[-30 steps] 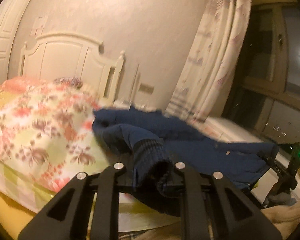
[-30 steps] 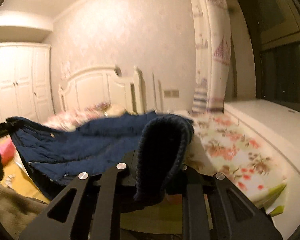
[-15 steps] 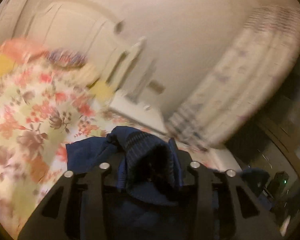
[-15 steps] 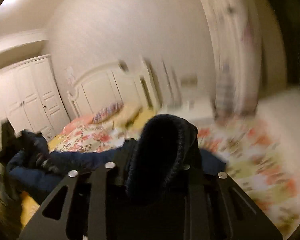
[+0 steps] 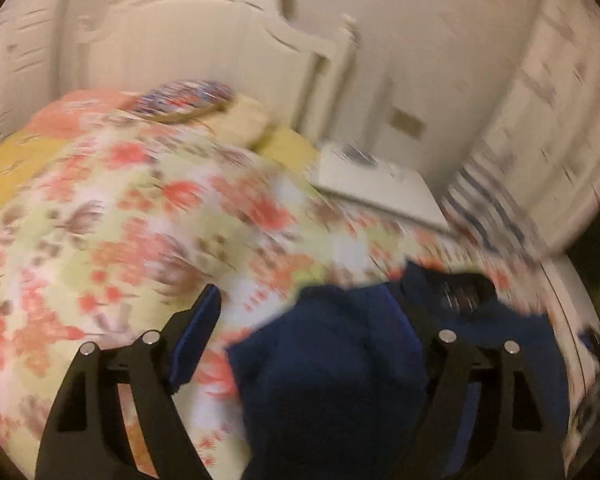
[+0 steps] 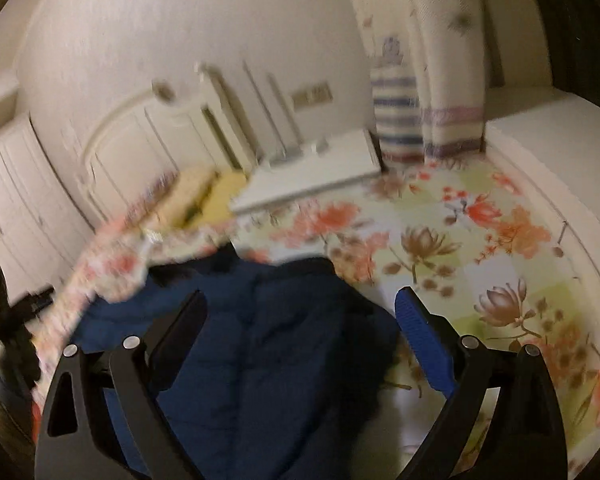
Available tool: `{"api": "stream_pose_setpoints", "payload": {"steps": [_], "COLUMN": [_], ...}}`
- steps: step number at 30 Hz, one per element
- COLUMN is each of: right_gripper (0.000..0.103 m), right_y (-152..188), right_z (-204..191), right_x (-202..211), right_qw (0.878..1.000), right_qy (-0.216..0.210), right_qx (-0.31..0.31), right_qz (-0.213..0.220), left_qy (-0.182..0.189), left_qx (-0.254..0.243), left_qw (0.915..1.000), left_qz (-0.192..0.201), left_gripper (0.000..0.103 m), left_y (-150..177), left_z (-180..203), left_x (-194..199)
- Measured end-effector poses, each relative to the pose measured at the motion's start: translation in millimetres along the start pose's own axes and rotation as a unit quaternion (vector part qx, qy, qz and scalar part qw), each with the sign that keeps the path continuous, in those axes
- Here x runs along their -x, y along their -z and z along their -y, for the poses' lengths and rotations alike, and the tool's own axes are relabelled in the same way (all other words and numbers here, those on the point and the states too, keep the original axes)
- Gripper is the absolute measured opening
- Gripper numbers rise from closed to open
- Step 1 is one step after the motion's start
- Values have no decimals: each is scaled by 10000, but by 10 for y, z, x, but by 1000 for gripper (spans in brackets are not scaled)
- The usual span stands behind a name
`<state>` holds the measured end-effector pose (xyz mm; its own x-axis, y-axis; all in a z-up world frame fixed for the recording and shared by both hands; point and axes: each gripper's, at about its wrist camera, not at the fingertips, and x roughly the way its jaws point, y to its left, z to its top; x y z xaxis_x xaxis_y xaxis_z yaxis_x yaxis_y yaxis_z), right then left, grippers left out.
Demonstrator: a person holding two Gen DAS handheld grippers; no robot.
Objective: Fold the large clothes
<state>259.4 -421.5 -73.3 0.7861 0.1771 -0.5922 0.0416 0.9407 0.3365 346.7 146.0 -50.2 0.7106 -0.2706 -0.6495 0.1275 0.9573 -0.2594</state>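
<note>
now jacket (image 6: 284, 344) between spread right claw (image 6: 300, 308)

No text, label, brand, number or sign can be read in either wrist view; both pictures are smeared by motion blur.
</note>
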Motion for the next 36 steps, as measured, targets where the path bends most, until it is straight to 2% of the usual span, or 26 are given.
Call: {"api": "stream_pose_setpoints", "payload": {"steps": [2,6,10,11,13,15,17,18,20,21,23,25,28,31,33,36], "right_gripper": [92,92,92,92,92,89,76,74,58,54,42,35,29,27,26,25], "right_y": [20,21,7,30,88,130,170,186,194,195,211,273,387,468,465,287], "right_z": [-8,-33,-22,-18,5,28,31,14,-50,-105,-222,-361,-508,-564,-576,-632], "right_x": [-188,-469,-730,-801,-865,-847,-815,-789,-732,-694,-585,-397,-109,160,304,639], "right_qw": [9994,9961,9906,9894,9894,9911,9921,9929,9936,9938,9931,9897,9839,9815,9807,9794], "right_qy": [-28,-129,-318,-323,-395,-496,-623,-609,-529,-439,-183,-44,33,25,30,-125], "right_qx": [196,495,566,571,489,429,436,485,652,777,1083,1428,1720,1737,1700,1456], "right_qz": [-294,-722,-1203,-1295,-1310,-1156,-995,-903,-756,-660,-414,6,479,803,961,1390], "left_qy": [275,200,272,402,656,800,927,924,716,588,400,208,91,62,173,538], "left_qx": [-334,-668,-333,-148,153,215,150,51,-248,-498,-925,-1234,-1491,-1499,-1349,-1087], "left_qw": [9983,9944,9916,9901,9870,9865,9870,9882,9913,9926,9930,9919,9876,9840,9841,9817], "left_qz": [-386,-796,-1218,-1334,-1456,-1413,-1307,-1223,-1073,-942,-624,-224,490,963,1142,1467], "left_gripper": [85,86,86,86,86,82,69,61,51,46,22,13,11,11,11,11], "left_y": [81,204,206,209,235,263,286,294,287,291,304,345,456,541,521,320], "left_z": [95,159,-25,-94,-188,-209,-184,-144,-15,75,254,420,600,651,640,656], "left_x": [-165,-452,-782,-861,-956,-955,-915,-883,-822,-762,-625,-446,-84,211,380,746]}}
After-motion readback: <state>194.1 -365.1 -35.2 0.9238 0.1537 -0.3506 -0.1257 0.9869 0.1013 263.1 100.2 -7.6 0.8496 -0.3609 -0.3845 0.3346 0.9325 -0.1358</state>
